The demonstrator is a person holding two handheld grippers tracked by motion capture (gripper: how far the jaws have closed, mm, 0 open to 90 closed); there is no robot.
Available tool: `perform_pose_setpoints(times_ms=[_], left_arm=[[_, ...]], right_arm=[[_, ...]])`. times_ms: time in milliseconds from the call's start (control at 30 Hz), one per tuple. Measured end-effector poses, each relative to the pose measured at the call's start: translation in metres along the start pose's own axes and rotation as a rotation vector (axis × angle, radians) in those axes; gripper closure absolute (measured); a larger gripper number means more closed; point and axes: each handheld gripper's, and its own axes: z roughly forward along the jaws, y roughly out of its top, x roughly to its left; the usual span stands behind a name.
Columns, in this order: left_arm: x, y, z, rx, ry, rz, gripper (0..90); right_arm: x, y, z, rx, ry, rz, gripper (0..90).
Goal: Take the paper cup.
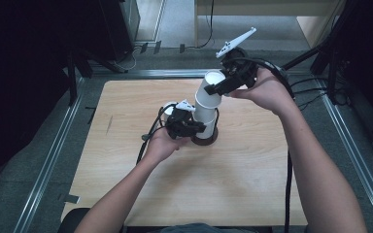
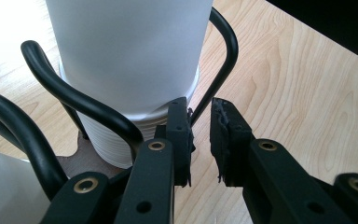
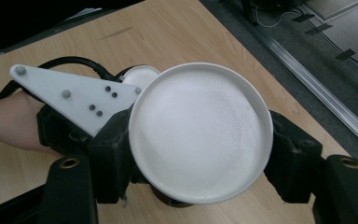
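R gripper (image 1: 212,91) pinches top white cup (image 1: 210,90), lifted above cup stack (image 1: 205,115) in black wire holder (image 1: 206,137); L gripper (image 1: 197,128) jaws slightly spread, empty, beside holder base.

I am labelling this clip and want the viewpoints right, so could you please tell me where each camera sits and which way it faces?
High view: fixed above the person's side, looking forward and down on the wooden table; both forearms, left gripper, right gripper.
Left gripper view: rides on the left gripper, looking along its slightly parted jaws at the black wire holder around the stacked white cups.
Right gripper view: rides on the right gripper, looking down into the top cup; the left hand behind.
Shared: the cups and the table.
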Motion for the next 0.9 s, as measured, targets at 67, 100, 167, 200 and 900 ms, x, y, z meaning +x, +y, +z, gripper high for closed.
perform_pose_setpoints(times_ms=[67, 100, 167, 200, 900], left_arm=[[0.000, 0.000, 0.000, 0.001, -0.001, 0.000, 77.1], [0.000, 0.000, 0.000, 0.006, -0.006, -0.006, 76.2], [0.000, 0.000, -0.001, 0.014, -0.004, -0.003, 75.7], [0.000, 0.000, -0.001, 0.016, -0.004, -0.002, 75.2], [-0.010, -0.006, -0.017, 0.041, -0.116, 0.047, 50.9]], right_arm=[[0.000, -0.001, -0.003, -0.002, 0.000, -0.006, 33.3], [0.000, -0.004, -0.007, 0.003, 0.003, -0.008, 33.2], [0.000, -0.008, -0.013, 0.001, 0.013, -0.008, 33.2], [0.001, -0.010, -0.016, -0.001, 0.019, -0.005, 33.2], [0.024, -0.068, -0.037, 0.025, 0.102, -0.055, 33.2]])
